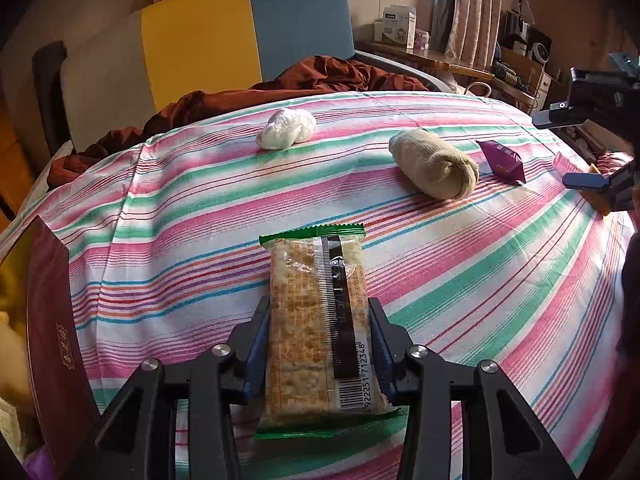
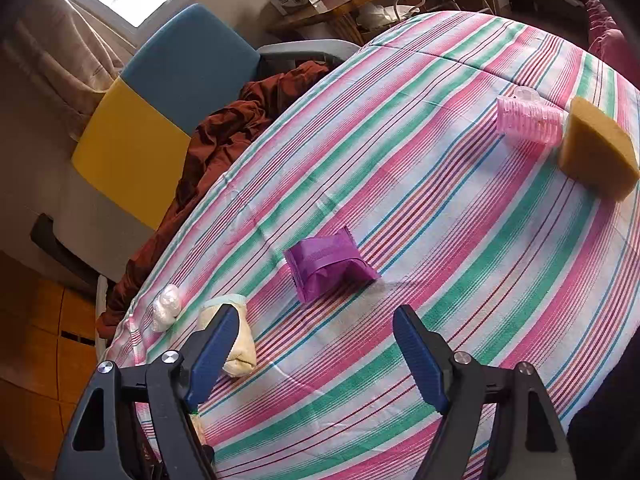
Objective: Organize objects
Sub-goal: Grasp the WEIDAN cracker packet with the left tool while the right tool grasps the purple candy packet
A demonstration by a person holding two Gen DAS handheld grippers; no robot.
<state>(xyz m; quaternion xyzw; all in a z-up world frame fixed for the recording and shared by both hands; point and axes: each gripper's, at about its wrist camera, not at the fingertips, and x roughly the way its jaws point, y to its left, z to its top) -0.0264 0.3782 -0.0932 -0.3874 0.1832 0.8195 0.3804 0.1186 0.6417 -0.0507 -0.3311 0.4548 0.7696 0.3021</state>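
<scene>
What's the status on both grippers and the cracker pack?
Left gripper shut on cracker pack. Right gripper open, empty, above striped cloth near purple packet. Nothing in the way.

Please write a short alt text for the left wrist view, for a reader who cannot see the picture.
The left hand-held gripper is shut on a clear cracker packet with green ends, above a striped tablecloth. Farther back lie a white bundle, a rolled beige sock and a purple packet. A dark red box stands at the left edge.

Two rolled socks (image 1: pixel 436 168) (one white (image 1: pixel 286 129)), two snack packets (image 1: pixel 316 328) (image 2: pixel 326 264)
</scene>
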